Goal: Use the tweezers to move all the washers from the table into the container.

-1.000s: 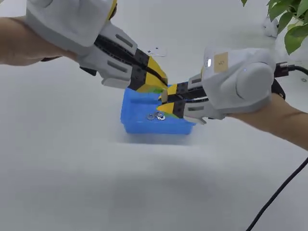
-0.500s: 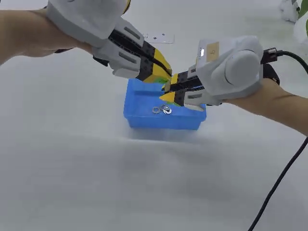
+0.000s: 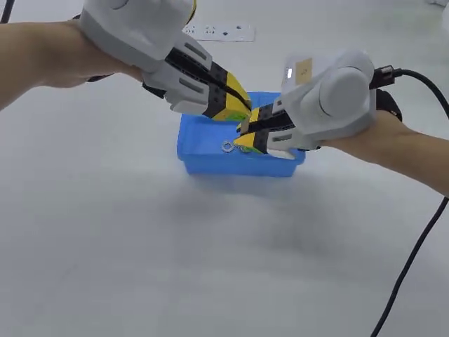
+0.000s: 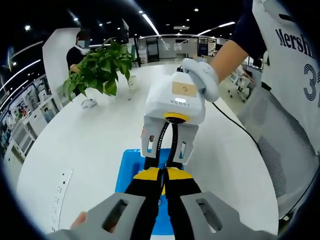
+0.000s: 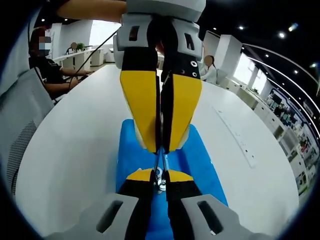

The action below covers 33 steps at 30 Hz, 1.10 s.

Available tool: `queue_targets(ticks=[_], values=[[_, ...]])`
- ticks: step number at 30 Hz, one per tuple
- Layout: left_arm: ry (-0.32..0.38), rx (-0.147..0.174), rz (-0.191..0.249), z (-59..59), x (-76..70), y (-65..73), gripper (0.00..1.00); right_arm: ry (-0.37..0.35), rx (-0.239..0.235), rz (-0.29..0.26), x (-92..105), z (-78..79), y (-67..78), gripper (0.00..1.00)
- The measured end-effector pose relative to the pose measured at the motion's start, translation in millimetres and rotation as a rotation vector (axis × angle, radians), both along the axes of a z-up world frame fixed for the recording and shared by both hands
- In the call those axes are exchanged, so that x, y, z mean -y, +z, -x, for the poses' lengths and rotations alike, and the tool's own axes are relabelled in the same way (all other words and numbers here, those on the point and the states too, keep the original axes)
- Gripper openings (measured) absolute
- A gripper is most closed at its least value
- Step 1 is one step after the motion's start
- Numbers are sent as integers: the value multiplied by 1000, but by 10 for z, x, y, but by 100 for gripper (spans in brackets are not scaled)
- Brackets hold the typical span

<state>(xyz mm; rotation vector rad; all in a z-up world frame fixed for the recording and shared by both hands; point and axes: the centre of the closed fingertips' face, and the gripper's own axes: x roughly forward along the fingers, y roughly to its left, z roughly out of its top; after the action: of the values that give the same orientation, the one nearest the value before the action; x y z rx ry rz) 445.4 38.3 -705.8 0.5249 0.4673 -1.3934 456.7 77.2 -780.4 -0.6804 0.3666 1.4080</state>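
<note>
The blue container (image 3: 210,160) stands mid-table with washers (image 3: 228,146) lying inside. Both grippers meet tip to tip above it. My left gripper (image 3: 237,111) comes in from the upper left, its yellow jaws shut on the thin metal tweezers (image 5: 161,159). My right gripper (image 3: 243,141) comes from the right, and its jaws (image 5: 159,176) are closed around the tweezers' lower legs. A small ring, seemingly a washer (image 5: 161,187), sits at the tweezers' tips over the container floor (image 5: 135,165). In the left gripper view, my shut left gripper (image 4: 163,176) faces the right gripper's white body (image 4: 175,100).
A white power strip (image 3: 217,31) lies on the table behind the container. The right gripper's black cable (image 3: 414,246) trails off toward the front right. A potted plant (image 4: 102,70) stands at the far side of the round white table (image 3: 105,246). People sit at desks beyond.
The head camera has shifted, so the container sits higher in the picture. Both grippers stay together over the container, slightly lower into it. The washers inside have not moved.
</note>
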Motion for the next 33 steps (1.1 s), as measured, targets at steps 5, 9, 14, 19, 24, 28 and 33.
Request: queue_targets(ticks=[5, 9, 14, 19, 24, 28, 33], values=[[0, 6, -8, -8, -8, 1, 6, -3, 16, -8, 21, 12, 30, 11], [-16, 23, -12, 39, 5, 67, 6, -15, 30, -6, 52, 72, 96, 12], [-29, 51, 10, 104, 27, 214, 6, -38, 43, -54, 93, 30, 231, 14], [-23, 84, 40, 139, 35, 402, 6, -56, 42, -94, 140, 73, 440, 12], [-20, 105, 59, 204, 26, 555, 6, -65, 51, -110, 175, 145, 610, 12], [-20, 117, 58, 290, 23, 621, 6, -68, 52, -109, 196, 223, 675, 11], [-27, 120, 56, 423, -3, 678, 6, -63, 49, -93, 221, 358, 737, 10]])
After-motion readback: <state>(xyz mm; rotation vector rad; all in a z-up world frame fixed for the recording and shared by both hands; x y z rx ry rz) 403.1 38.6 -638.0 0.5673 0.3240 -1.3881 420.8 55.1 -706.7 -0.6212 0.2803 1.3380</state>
